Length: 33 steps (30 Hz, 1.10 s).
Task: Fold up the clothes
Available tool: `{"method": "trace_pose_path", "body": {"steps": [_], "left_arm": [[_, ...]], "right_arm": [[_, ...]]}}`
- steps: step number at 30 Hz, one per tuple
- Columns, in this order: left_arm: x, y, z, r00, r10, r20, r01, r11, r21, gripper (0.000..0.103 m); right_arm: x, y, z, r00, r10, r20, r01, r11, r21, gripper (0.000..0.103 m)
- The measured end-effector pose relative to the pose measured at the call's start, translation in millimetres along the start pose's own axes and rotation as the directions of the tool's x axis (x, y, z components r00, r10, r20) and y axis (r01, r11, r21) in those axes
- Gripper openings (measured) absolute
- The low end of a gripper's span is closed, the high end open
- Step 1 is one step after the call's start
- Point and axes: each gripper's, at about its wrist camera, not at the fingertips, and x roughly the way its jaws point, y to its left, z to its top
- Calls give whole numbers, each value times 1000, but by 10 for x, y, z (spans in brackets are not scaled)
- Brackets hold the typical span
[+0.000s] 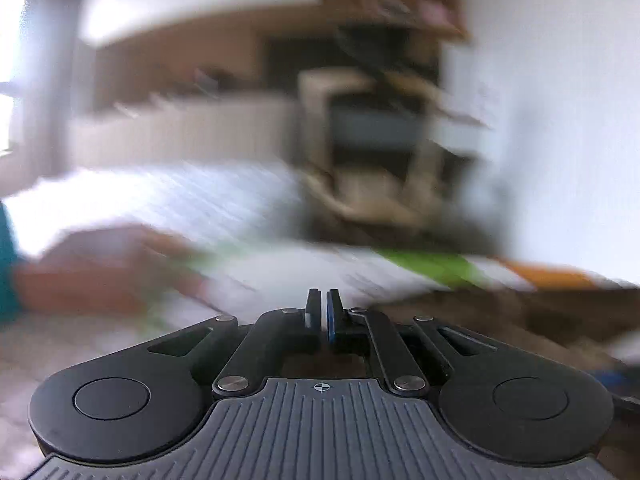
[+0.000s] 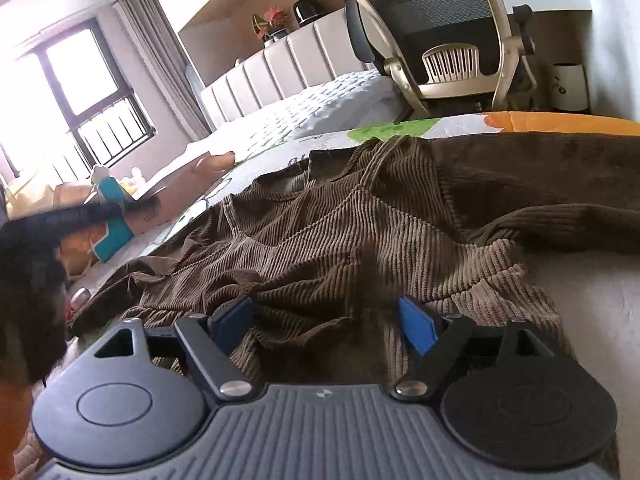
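Corduroy garment (image 2: 344, 220) lies between spread right tongs (image 2: 326, 322).

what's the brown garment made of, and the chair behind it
Brown garment: looks like corduroy or a ribbed knit, matte and soft, shown by fine parallel ridges and limp creases. Office chair: black see-through mesh back in a smooth beige frame, probably plastic, though painted metal can't be ruled out.

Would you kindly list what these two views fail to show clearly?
- Left wrist view: motion blur smears everything beyond the left tongs; nothing visible between them.
- Right wrist view: the brown corduroy garment is crumpled, its type unclear; its near edge is hidden under the open right tongs.
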Motion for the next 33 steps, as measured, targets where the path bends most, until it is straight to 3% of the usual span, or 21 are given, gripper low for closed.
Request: {"method": "trace_pose_path", "body": {"steps": [1,2,3,5,7,9,12,16,18,20,23,28,33], "left_arm": [[30,0,-57,996,-54,-65,48,995,-89,16],[43,65,-138,990,-93,-110,69,976,-206,35],[43,174,-234,982,-124,-141,70,938,-339,58],[19,370,-372,977,-128,-173,27,872,-489,65],[-57,524,-396,979,-63,-194,-41,871,-489,66],[-144,668,-394,978,16,-210,-113,882,-458,83],[-226,806,-378,966,101,-240,-186,912,-366,84],[-367,856,-391,953,145,-264,-203,957,-207,84],[-456,926,-402,946,163,-279,-208,968,-142,84],[-585,1062,-413,940,172,-295,-222,964,-148,84],[-830,1379,-498,940,152,-307,-243,927,-286,77],[-1104,1821,-697,946,91,-312,-261,784,-563,76],[-913,1925,-707,930,118,-349,-317,739,-594,77]], "right_arm": [[-6,-13,0,1000,3,3,-3,1000,6,80],[-12,-26,1,1000,7,5,-7,1000,13,81],[-13,-35,1,1000,12,5,-12,1000,17,81],[-11,-36,4,1000,17,4,-17,1000,17,83],[-7,-21,3,1000,16,2,-16,1000,10,83],[-9,-22,1,1000,16,2,-16,1000,9,83],[-7,-22,4,1000,15,2,-15,1000,9,84],[12,28,0,1000,-4,-5,4,1000,-15,84],[20,42,-4,1000,-12,-8,11,1000,-26,84],[21,45,-7,1000,-15,-8,15,999,-29,84],[17,48,-11,1000,-17,-6,16,999,-29,84],[14,53,-12,1000,-22,-6,22,999,-35,84],[1,54,-16,1000,-31,2,31,999,-33,84]]}}
